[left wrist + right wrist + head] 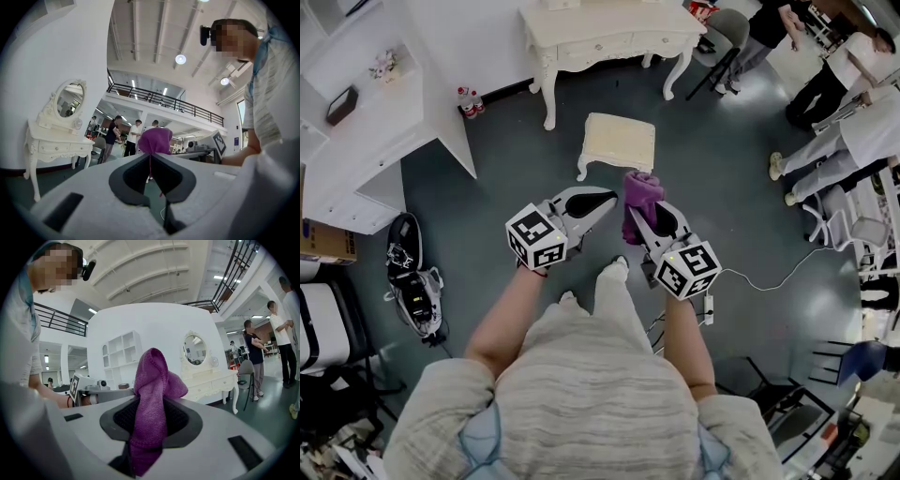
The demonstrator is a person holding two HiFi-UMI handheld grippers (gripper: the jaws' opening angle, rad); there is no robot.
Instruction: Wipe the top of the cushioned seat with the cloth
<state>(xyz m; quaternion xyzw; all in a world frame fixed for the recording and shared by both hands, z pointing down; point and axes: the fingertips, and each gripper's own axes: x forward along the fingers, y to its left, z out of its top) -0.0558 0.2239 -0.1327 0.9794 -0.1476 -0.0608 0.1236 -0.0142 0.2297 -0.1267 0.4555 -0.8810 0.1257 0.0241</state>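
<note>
Reader: Where is the cloth sitting at this moment?

Describer: The purple cloth (pixel 152 376) is hanging bunched in the right claw (pixel 149 401). The jaws are clamping it through the middle, and a fold is standing up past the tips. It is not touching the seat.

Reader: What is the other claw doing?

Describer: The left claw (pixel 151 155) is carrying nothing, with its jaws resting together, tip against tip. It is hovering just beside the right one, in front of the person's chest.

Reader: Which way is the seat lying?

Describer: The cushioned seat (pixel 619 139), a cream stool, is standing on the grey floor (pixel 516 159), ahead of both claws and below them, in front of a white dressing table (pixel 609 28). In the head view it is showing just beyond the cloth. Its longer side is running roughly left to right across the person's front.

Reader: So which claw is nearer?

Describer: I am judging the right one slightly nearer, and it is already carrying the cloth. The coming move is probably calling for a reach forward and down onto the cushion. Neither gripper view is showing the seat.
</note>
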